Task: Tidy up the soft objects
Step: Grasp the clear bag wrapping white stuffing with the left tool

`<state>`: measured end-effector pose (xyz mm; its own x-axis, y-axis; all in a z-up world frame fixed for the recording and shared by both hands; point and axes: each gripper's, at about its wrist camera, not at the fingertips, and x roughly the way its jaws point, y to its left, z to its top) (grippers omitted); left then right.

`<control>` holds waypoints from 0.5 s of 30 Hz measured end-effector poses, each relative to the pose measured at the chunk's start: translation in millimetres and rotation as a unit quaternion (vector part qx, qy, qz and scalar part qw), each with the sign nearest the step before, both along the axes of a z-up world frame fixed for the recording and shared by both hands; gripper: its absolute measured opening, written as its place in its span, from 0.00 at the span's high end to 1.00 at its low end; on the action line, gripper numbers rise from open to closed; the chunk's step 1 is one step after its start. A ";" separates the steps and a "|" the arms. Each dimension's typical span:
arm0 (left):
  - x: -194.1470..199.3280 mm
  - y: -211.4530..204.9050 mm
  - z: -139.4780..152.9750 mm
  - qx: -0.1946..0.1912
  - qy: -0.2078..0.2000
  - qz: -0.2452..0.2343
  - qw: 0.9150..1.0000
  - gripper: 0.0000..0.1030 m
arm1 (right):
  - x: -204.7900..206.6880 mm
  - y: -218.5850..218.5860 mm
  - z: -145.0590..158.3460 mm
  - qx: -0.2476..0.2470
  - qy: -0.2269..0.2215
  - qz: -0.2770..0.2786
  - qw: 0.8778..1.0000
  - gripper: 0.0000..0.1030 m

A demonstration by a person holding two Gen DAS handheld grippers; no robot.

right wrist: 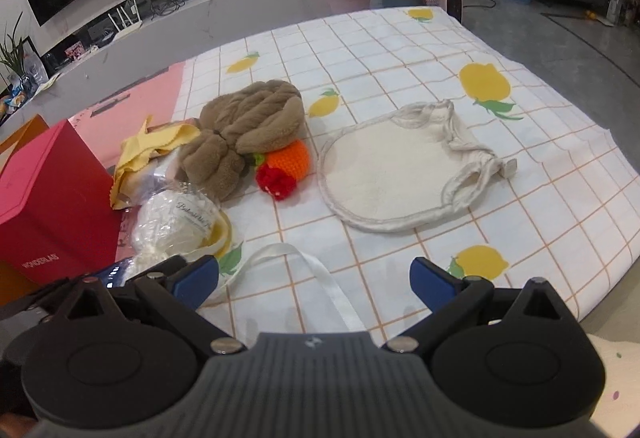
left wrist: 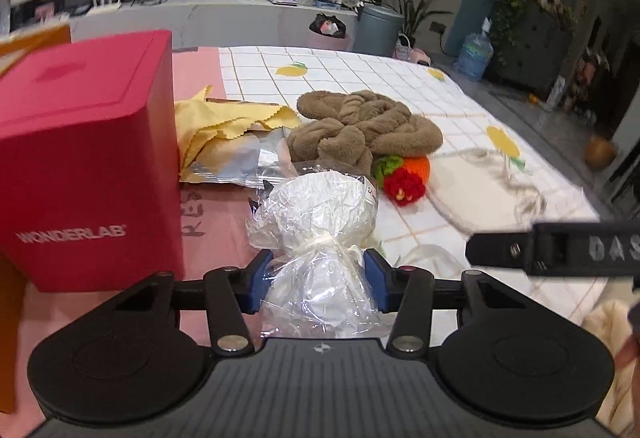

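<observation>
The left gripper point(left wrist: 316, 280) was clamped on the crinkled plastic-wrapped bundle point(left wrist: 320, 214); slick film could slip free. The right gripper point(right wrist: 314, 280) stood apart, empty.

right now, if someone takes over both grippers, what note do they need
Left hand-held gripper: pads on either side of the clear-wrapped white bundle, seemingly pressing its tied neck.
Right hand-held gripper: open, empty, over a white ribbon.
On the cloth: brown towel, crochet fruit, yellow cloth, flat drawstring bag. Red box at left.
Done: nothing visibly sorted.
Left: bundle and all the rest.
</observation>
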<state>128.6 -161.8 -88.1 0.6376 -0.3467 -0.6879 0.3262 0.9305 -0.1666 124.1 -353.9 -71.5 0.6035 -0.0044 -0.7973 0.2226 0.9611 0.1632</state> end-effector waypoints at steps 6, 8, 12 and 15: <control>-20.5 15.6 1.8 0.024 -0.008 0.013 1.000 0.46 | 0.7 3.7 -1.0 0.016 -0.015 0.012 1.000 0.05; -27.1 21.5 2.3 0.031 -0.009 0.012 0.999 0.46 | 4.6 5.5 -1.6 0.032 -0.022 0.016 0.999 0.09; -37.5 37.8 4.6 0.030 -0.016 0.018 0.999 0.46 | 15.1 10.6 -3.8 0.032 -0.045 0.014 0.998 0.09; -40.1 48.5 2.7 0.009 -0.017 0.023 1.000 0.46 | 35.0 17.8 -11.0 -0.014 -0.043 0.029 0.999 0.09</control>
